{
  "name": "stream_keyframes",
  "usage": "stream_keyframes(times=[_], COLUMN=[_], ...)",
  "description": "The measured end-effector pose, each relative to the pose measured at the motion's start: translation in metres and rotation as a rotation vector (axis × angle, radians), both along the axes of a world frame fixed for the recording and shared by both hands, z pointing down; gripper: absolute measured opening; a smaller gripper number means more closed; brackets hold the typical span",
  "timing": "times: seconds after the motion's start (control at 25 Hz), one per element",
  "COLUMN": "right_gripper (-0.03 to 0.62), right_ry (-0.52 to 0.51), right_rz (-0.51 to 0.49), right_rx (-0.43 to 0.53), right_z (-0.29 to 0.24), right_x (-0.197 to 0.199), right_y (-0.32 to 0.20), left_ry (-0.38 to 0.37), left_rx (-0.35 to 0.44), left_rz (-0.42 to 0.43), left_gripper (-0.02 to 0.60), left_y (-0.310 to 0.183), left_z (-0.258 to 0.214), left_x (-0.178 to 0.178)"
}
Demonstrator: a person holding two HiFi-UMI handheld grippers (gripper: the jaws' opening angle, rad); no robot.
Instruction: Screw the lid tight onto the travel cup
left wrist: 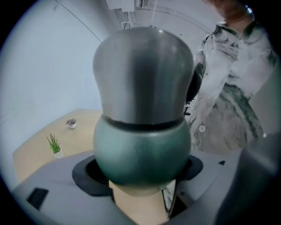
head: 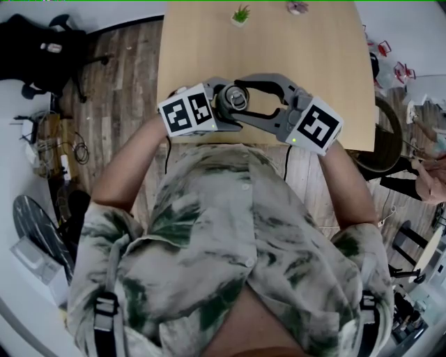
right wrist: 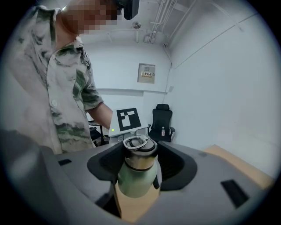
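Note:
The travel cup [head: 224,103] has a pale green body [right wrist: 137,178], a steel collar and a lid [right wrist: 139,147] with a metal ring on top. It is held upright above the near edge of the wooden table [head: 279,42]. My left gripper [head: 217,117] is shut on the cup [left wrist: 142,149], its black pads against the green bulge under the steel upper part. My right gripper [head: 240,99] comes in from the right with its long jaws looped around the lid. In the right gripper view my right gripper [right wrist: 140,165] has its pads against the cup's top.
A small potted plant [head: 241,14] and a small pale object [head: 297,7] stand at the table's far edge. A black office chair [head: 49,49] and cables lie on the floor at left. Another person's arm [head: 428,174] shows at right.

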State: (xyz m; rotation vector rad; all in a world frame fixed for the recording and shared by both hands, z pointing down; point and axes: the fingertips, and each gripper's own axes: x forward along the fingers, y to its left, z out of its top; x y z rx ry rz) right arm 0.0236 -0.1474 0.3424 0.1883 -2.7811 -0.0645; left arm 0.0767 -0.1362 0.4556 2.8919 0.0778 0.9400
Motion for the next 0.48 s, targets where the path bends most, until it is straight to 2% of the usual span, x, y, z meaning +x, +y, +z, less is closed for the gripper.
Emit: stream_keyframes(times=[0.48], right_gripper=[0.241], right_ry=[-0.034], right_rz=[0.228], right_rx=[-0.035], right_z=[0.011], right_x=[0.006], right_y=[-0.017], left_ry=[-0.043], left_rx=[0.034], left_rz=[-0.179], left_gripper=[0.388], left_y=[-0.025], left_z=[0.011], left_x=[-0.005])
